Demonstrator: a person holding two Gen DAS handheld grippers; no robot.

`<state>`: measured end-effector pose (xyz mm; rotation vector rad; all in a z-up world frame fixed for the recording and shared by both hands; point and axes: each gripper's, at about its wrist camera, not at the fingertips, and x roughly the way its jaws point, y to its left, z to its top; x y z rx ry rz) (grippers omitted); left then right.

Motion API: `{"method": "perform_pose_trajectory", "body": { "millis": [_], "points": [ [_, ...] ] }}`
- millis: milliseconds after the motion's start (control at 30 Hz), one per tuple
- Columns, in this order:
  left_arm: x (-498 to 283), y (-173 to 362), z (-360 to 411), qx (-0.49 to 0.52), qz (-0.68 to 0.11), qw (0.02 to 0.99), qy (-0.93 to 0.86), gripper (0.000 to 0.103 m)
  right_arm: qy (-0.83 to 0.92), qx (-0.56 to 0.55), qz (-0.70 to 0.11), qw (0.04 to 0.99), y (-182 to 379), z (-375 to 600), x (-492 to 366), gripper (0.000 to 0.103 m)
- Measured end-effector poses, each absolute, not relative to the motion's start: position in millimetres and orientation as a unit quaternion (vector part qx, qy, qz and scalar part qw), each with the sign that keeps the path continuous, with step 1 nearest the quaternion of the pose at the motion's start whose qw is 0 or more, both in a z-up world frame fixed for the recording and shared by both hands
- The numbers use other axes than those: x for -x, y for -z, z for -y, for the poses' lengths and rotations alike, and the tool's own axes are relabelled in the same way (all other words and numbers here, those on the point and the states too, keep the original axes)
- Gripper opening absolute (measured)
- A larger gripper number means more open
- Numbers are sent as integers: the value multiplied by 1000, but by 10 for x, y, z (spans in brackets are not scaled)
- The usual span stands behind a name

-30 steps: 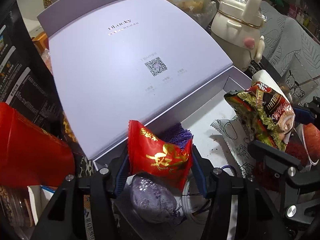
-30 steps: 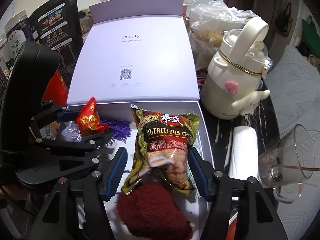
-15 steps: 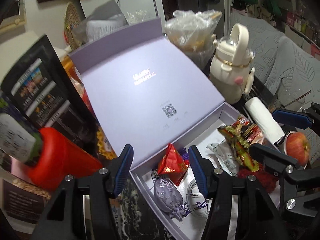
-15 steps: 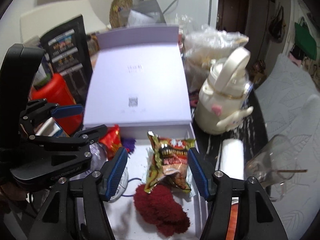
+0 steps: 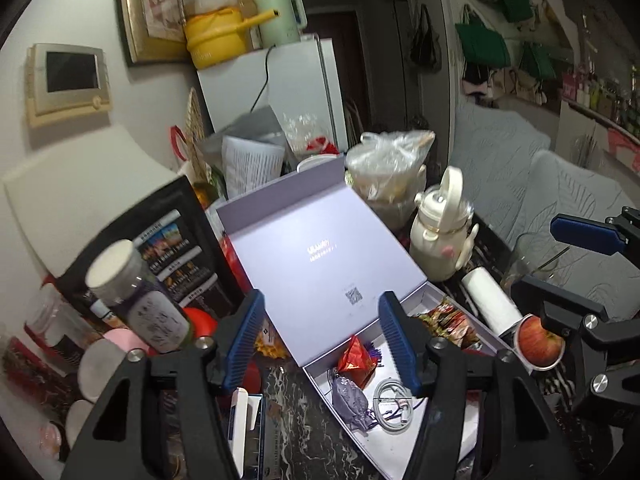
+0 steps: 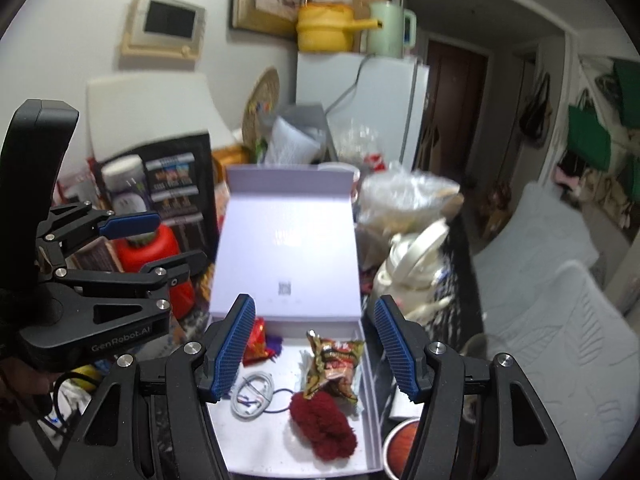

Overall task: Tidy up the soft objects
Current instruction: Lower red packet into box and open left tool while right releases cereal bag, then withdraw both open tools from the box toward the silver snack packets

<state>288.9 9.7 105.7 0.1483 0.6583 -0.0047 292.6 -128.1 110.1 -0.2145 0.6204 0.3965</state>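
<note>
An open lilac gift box (image 6: 362, 432) with its raised lid (image 5: 320, 256) lies on the dark table. Inside lie a red candy packet (image 5: 356, 358), a grey-purple pouch (image 5: 349, 394), a white coiled cable (image 6: 252, 394), a green-red cereal packet (image 6: 334, 364) and a dark red woolly piece (image 6: 326, 424). My left gripper (image 5: 322, 338) is open and empty, held high above the box; it also shows in the right wrist view (image 6: 154, 240). My right gripper (image 6: 314, 346) is open and empty above the box, and shows at the left wrist view's right edge (image 5: 568, 264).
A cream kettle-shaped bottle (image 5: 440, 236), a white roll (image 5: 490, 300), an apple (image 5: 538, 346) and a glass (image 5: 528, 260) stand right of the box. A red container (image 6: 154, 256), a jar (image 5: 136, 300) and black packaging (image 5: 160, 240) crowd the left. A fridge (image 6: 376, 108) stands behind.
Both grippers have let go of their packets, opened and pulled up and back. The red candy packet and the cereal packet now lie in the box.
</note>
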Motion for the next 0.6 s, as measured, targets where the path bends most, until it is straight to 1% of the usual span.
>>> {"method": "perform_pose_trajectory", "body": {
  "millis": [67,233,367,433,467,500,600],
  "points": [
    [-2723,-1209,-119,-59,-304,951,3,78,-193,105,-286,933,-1257,1302,-2783,63],
    [-2344,-1452,-57,-70,-269,961,11,79,-193,108,-252,942,-1564,1364,-2409,63],
    [-2063,-1552,-19,-67,-258,963,29,82,-186,107,-235,948,-1714,1438,-2120,67],
    [-1929,-1579,16,-70,-252,965,32,89,-185,104,-230,950,-1755,1477,-1991,69],
    [-1827,-1595,43,-74,-244,967,32,98,-184,102,-228,951,-1771,1495,-1918,69],
    [-1762,-1605,59,-77,-237,968,32,102,-183,102,-226,952,-1782,1510,-1853,70],
    [-1498,-1643,136,-90,-214,972,34,102,-176,99,-218,955,-1796,1575,-1660,73]
  ]
}}
